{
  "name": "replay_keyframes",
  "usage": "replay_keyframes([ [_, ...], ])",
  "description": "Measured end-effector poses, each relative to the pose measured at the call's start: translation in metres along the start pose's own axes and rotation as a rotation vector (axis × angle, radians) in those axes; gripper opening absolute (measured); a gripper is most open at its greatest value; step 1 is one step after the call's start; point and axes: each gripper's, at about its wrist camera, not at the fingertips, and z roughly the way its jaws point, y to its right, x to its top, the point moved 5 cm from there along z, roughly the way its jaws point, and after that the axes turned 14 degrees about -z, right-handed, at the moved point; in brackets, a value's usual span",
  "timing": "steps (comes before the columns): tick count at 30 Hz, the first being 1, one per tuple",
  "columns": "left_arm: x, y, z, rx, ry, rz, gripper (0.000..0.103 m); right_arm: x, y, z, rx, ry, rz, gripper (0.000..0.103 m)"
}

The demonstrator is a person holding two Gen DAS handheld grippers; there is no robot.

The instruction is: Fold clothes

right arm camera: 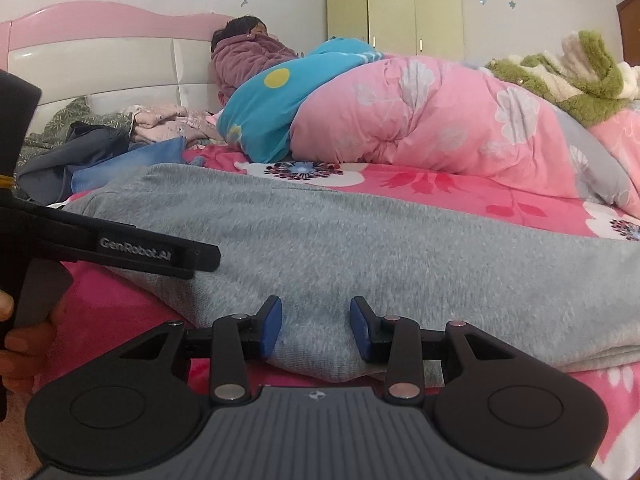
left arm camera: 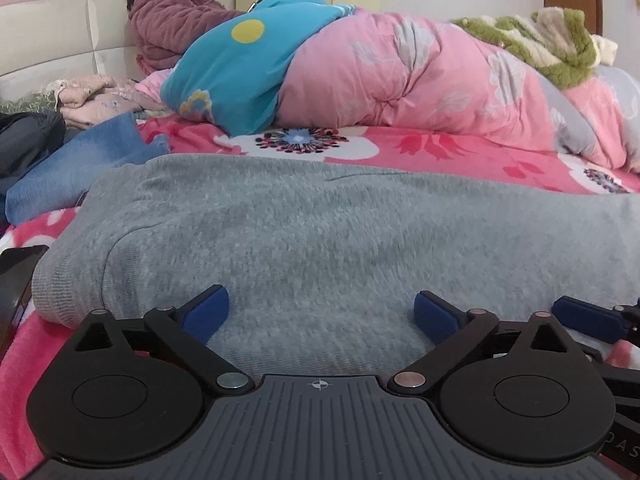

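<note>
A grey sweater (left arm camera: 320, 232) lies folded flat across the near part of the bed, on a pink flowered blanket (left arm camera: 420, 148). The left gripper (left arm camera: 321, 314) hovers low over its near edge with the fingers (left arm camera: 206, 314) spread wide — nothing is between them but the cloth beneath, and they grip nothing. The right gripper (right arm camera: 316, 328) sits at the sweater's near hem with its fingers (right arm camera: 270, 326) partly open; the fabric bulges up between them, but whether the pads press on it cannot be told. In the right wrist view the left gripper's black arm crosses the sweater's left end, with a hand (right arm camera: 16, 344) on its handle. Left of the sweater lie blue jeans (left arm camera: 80, 160). Beyond it a pink quilt (left arm camera: 420, 80) and a blue quilt (left arm camera: 240, 68) are heaped up — a person (left arm camera: 172, 20) in a maroon jacket leans against the headboard (left arm camera: 52, 36).
</note>
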Motion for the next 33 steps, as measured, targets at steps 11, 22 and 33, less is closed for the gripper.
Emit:
replay_keyframes([
  [11, 0.003, 0.001, -0.003, 0.003, -0.007, -0.004, 0.103, 0.006, 0.001, -0.023, -0.006, -0.020, -0.003, 0.042],
  [22, 0.042, 0.012, -0.001, 0.020, -0.047, -0.022, 0.103, 0.031, 0.044, -0.022, -0.049, 0.018, 0.042, 0.042],
  [33, 0.030, 0.006, 0.038, 0.118, -0.119, -0.028, 0.103, 0.007, 0.034, 0.005, -0.042, -0.101, -0.020, 0.042],
])
